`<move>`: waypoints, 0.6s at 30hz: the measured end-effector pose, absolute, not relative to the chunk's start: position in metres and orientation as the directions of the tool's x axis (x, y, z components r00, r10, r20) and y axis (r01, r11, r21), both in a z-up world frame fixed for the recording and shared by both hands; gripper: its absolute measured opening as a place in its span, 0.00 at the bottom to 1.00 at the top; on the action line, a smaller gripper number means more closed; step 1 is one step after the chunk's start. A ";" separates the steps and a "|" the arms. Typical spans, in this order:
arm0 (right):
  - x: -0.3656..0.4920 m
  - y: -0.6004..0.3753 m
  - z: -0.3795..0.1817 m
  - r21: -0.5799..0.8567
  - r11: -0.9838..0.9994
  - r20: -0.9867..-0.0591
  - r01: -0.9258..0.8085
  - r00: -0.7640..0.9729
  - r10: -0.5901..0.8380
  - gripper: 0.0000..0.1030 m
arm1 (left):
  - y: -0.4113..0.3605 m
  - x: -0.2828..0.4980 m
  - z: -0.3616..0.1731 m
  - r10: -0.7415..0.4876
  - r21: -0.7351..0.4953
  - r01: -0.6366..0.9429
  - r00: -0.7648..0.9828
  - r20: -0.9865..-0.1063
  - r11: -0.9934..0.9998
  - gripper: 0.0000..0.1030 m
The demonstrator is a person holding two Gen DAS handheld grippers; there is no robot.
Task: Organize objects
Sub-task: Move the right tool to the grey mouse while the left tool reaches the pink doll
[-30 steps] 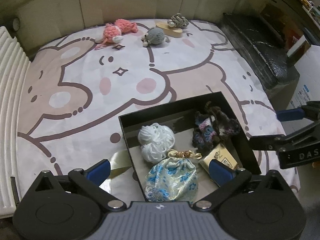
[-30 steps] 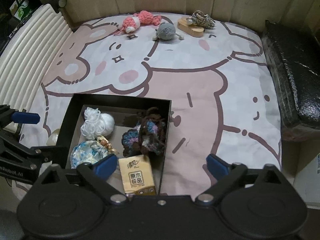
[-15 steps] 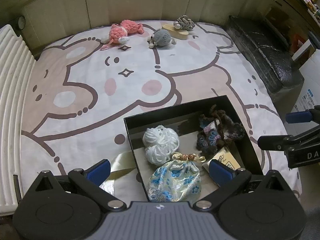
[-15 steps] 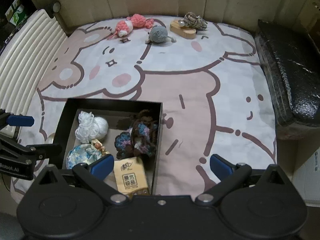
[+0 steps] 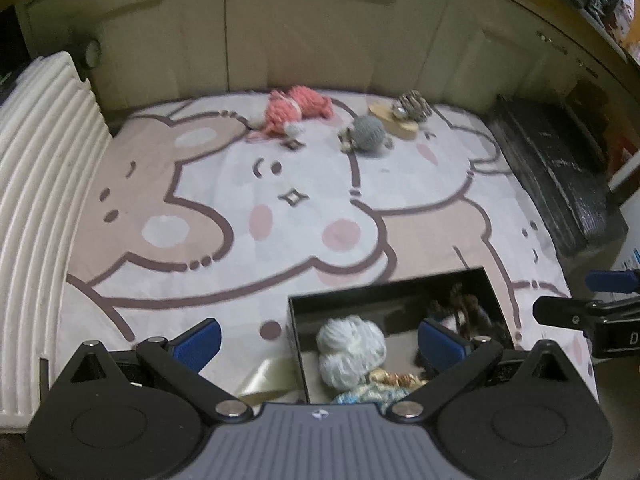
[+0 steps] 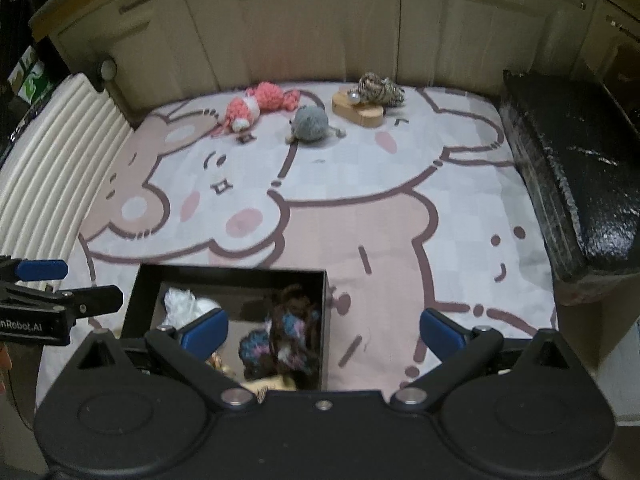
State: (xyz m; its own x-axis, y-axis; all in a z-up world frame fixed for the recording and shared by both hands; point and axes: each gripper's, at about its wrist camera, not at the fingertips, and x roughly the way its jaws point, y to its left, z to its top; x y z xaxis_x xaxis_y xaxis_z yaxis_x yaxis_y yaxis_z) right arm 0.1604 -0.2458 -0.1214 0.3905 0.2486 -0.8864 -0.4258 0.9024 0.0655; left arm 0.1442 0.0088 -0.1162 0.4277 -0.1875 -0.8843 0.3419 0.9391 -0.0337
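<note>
Both grippers hang with jaws wide apart and nothing between them. The left gripper (image 5: 320,338) hovers over the near left corner of an open black box (image 5: 392,288); the right gripper (image 6: 324,330) hovers over the box's near right corner. The box sits on a table covered by a cartoon rabbit cloth (image 6: 360,208). Inside the box, a white yarn ball (image 5: 352,346) lies at the left, a dark multicoloured crochet piece (image 6: 286,338) at the right, and a blue floral drawstring pouch (image 5: 364,394) at the near edge, partly hidden by the left gripper. Far beyond the box, along the back edge of the cloth, three items remain outside it: a pink crochet toy (image 6: 256,108) to the left, a grey crochet ball (image 6: 310,124) in the middle, and a wooden block (image 6: 358,112) to the right with a striped knotted piece (image 6: 378,90) resting on top. A cream ribbon (image 5: 264,378) lies just left of the box.
</note>
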 end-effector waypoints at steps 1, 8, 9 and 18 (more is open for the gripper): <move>0.162 -0.245 -0.121 0.064 0.902 -0.880 -0.426 0.402 0.252 1.00 | 0.009 0.146 -0.116 -0.187 -0.033 0.338 0.433 -0.882 0.941 1.00; 0.171 -0.239 -0.116 0.078 0.906 -0.838 -0.416 0.464 0.285 1.00 | 0.010 0.154 -0.113 -0.185 -0.027 0.318 0.477 -0.859 0.948 1.00; 0.172 -0.239 -0.115 0.082 0.907 -0.831 -0.413 0.474 0.291 1.00 | 0.010 0.156 -0.112 -0.186 -0.029 0.313 0.484 -0.855 0.949 1.00; 0.187 -0.238 -0.114 0.099 0.914 -0.755 -0.393 0.569 0.327 1.00 | 0.012 0.170 -0.108 -0.173 -0.012 0.273 0.571 -0.803 0.962 1.00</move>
State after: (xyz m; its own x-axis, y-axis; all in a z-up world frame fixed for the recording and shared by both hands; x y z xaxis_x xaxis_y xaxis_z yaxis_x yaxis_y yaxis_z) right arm 0.1867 -0.2380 -0.1137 0.5691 0.3266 -0.7546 -0.3934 0.9140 0.0989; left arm 0.1702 0.0121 -0.1081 0.5710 -0.1726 -0.8026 0.2732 0.9619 -0.0125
